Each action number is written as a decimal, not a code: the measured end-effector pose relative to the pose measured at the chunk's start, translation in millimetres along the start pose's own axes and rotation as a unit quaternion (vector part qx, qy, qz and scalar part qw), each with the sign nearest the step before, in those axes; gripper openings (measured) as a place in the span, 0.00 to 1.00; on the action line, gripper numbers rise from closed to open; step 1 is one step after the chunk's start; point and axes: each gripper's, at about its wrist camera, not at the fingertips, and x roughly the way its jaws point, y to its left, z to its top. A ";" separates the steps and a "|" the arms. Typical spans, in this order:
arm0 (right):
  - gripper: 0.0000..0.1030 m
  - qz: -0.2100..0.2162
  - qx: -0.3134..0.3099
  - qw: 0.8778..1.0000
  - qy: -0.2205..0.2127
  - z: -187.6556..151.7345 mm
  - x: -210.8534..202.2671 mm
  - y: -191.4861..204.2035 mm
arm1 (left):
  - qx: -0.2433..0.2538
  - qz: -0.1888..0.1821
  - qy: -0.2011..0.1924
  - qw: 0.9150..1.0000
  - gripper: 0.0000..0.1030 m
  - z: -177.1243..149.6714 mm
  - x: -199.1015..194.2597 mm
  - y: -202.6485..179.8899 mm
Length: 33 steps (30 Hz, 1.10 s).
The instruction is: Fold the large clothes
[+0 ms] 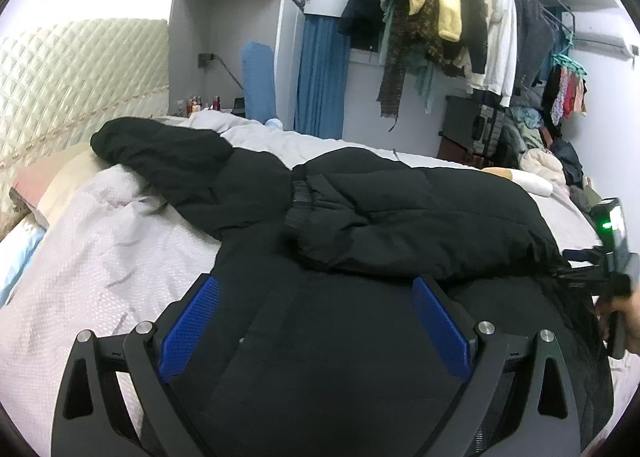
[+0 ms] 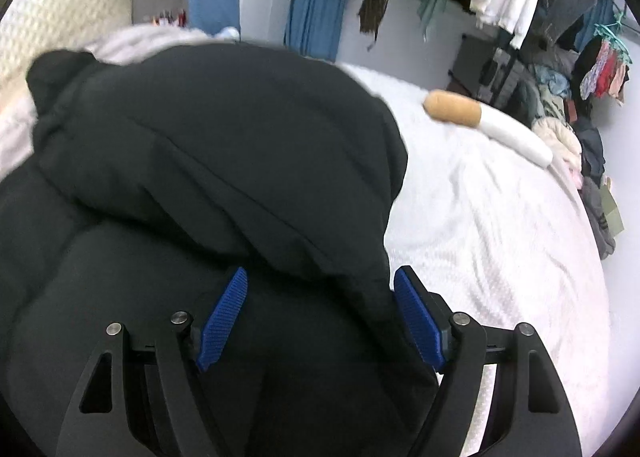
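Note:
A large black padded jacket (image 1: 360, 217) lies on the bed (image 1: 100, 257), its hood toward the headboard and one sleeve folded across its body. My left gripper (image 1: 316, 321) is open, its blue pads spread wide over the jacket's lower body, holding nothing. The right gripper shows at the right edge of the left wrist view (image 1: 612, 277), at the jacket's side. In the right wrist view the jacket (image 2: 200, 157) fills the left half. My right gripper (image 2: 320, 317) is open, with a fold of the jacket's edge between its pads (image 2: 224, 321).
A quilted cream headboard (image 1: 80, 77) stands at the left. A brown and white plush toy (image 2: 480, 117) lies on the white bedspread (image 2: 500, 257). A loaded clothes rail (image 1: 460, 17) and piles of clothes (image 1: 540, 145) fill the far right wall. A blue curtain (image 1: 320, 77) hangs behind.

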 end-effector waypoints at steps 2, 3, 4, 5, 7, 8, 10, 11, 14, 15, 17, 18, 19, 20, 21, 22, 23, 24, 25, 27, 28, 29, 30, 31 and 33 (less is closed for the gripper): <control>0.60 -0.005 0.002 1.000 -0.008 1.3 5.0 -2.8 | 0.016 0.004 -0.006 1.000 0.95 -1.6 -4.6 -9.3; 0.56 -0.004 0.008 1.000 -0.019 2.9 4.8 -4.7 | 0.021 0.005 -0.008 1.000 0.95 -2.7 -6.3 -12.5; 0.45 -0.005 0.016 0.999 -0.034 5.6 3.5 -5.6 | 0.025 0.005 -0.009 1.000 0.95 -3.8 -8.1 -15.6; 0.39 -0.006 0.020 0.999 -0.044 9.0 2.8 -5.0 | 0.029 0.006 -0.012 0.999 0.95 -4.6 -10.5 -19.2; 0.19 -0.005 0.036 0.997 -0.073 12.5 -4.8 -5.9 | 0.037 0.007 -0.019 0.999 0.95 -5.5 -14.3 -25.0; 0.17 0.005 0.050 0.995 -0.089 13.3 -10.7 -7.9 | 0.040 0.010 -0.022 0.999 0.95 -5.6 -15.8 -28.1; 0.15 0.010 0.079 0.991 -0.107 15.0 -17.9 -13.9 | 0.039 0.013 -0.027 0.999 0.95 -4.9 -17.5 -31.1; 0.15 0.014 0.092 0.989 -0.111 17.0 -18.5 -17.0 | 0.037 0.011 -0.028 0.999 0.95 -5.0 -18.0 -31.2; 0.13 0.015 0.131 0.984 -0.121 15.8 -18.4 -29.3 | 0.038 0.009 -0.031 0.999 0.95 -4.3 -19.6 -33.5; 0.13 0.013 0.137 0.983 -0.123 16.5 -16.7 -33.6 | 0.037 0.007 -0.030 0.999 0.95 -4.4 -19.7 -33.6; 0.13 0.010 0.151 0.981 -0.122 16.3 -12.6 -40.1 | 0.031 0.001 -0.024 0.999 0.95 -4.1 -19.6 -32.9; 0.13 0.006 0.158 0.980 -0.119 15.3 -9.7 -43.1 | 0.029 0.000 -0.023 0.999 0.95 -3.8 -19.6 -32.1; 0.12 0.001 0.162 0.980 -0.116 15.5 -7.3 -45.6 | 0.026 0.000 -0.021 0.999 0.95 -3.8 -19.8 -31.7; 0.12 -0.006 0.164 0.980 -0.112 14.5 -4.4 -46.7 | 0.022 -0.001 -0.020 1.000 0.95 -3.7 -19.9 -30.5; 0.12 -0.014 0.166 0.980 -0.106 13.8 0.0 -49.0 | 0.020 -0.001 -0.019 1.000 0.95 -3.5 -19.6 -29.7; 0.12 -0.020 0.171 0.980 -0.097 11.8 5.7 -52.2 | 0.017 -0.002 -0.018 1.000 0.95 -3.1 -19.2 -28.4; 0.12 -0.022 0.177 0.980 -0.090 10.5 8.1 -54.2 | 0.014 -0.003 -0.016 1.000 0.95 -2.9 -19.0 -27.0; 0.12 -0.025 0.186 0.979 -0.077 7.8 14.0 -57.9 | 0.010 -0.004 -0.014 1.000 0.95 -2.7 -19.1 -25.4; 0.12 -0.026 0.195 0.978 -0.064 4.5 19.3 -61.2 | 0.007 -0.006 -0.013 1.000 0.95 -2.5 -19.3 -24.0; 0.13 -0.022 0.205 0.977 -0.049 -0.1 22.5 -63.4 | 0.000 -0.011 -0.009 1.000 0.95 -2.0 -19.4 -21.0; 0.13 -0.020 0.204 0.978 -0.047 -1.5 21.8 -63.5 | -0.003 -0.015 -0.008 1.000 0.95 -1.2 -18.9 -19.5; 0.13 -0.019 0.201 0.978 -0.050 -1.7 17.9 -62.3 | -0.006 -0.019 -0.006 1.000 0.95 0.1 -17.7 -17.8; 0.13 -0.016 0.194 0.979 -0.055 -0.4 12.2 -59.9 | -0.010 -0.025 -0.003 1.000 0.95 2.0 -15.0 -15.6; 0.13 -0.012 0.189 0.980 -0.059 1.4 6.2 -57.4 | -0.015 -0.030 0.005 0.999 0.95 4.5 -9.9 -13.1; 0.13 -0.003 0.189 0.980 -0.063 3.3 -0.5 -56.0 | -0.031 -0.040 0.028 0.998 0.94 11.6 3.7 -8.2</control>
